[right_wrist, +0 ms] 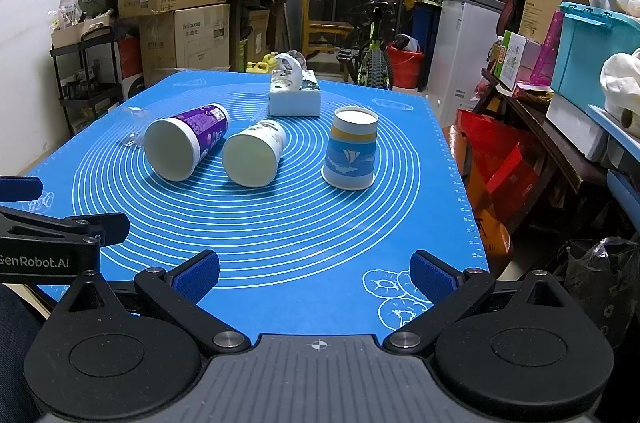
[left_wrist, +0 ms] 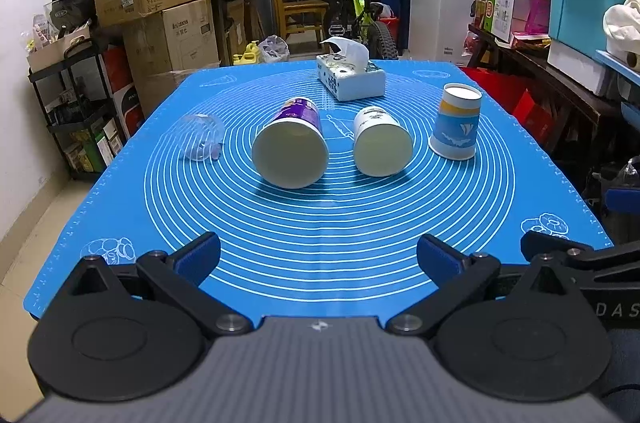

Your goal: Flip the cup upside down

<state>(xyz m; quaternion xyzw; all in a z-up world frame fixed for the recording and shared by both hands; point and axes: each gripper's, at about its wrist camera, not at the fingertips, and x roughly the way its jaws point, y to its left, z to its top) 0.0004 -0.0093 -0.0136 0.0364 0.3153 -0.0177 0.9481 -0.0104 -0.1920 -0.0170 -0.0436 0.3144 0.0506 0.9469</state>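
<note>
mat: blue silicone baking mat [left_wrist: 320, 223] w/ white rings, covers the table; we've got 4 cups + a tissue box on it
purple cup [left_wrist: 290, 143]: on its side, mouth facing us; left-middle of the rings
white cup [left_wrist: 382, 147]: also on its side, mouth toward us; just right of the purple one, not touching
blue cup [left_wrist: 458, 121]: already upside down, base up; far right of the row
clear cup [left_wrist: 202, 137]: see-thru plastic, lying at the left, near the purple cup
tissue box [left_wrist: 352, 79]: behind the cups, a tissue sticking up
left gripper [left_wrist: 318, 257]: jaws wide, holding nothing; hangs over the near mat edge
right gripper [right_wrist: 316, 273]: same, jaws spread wide & empty; well short of the cups
</note>
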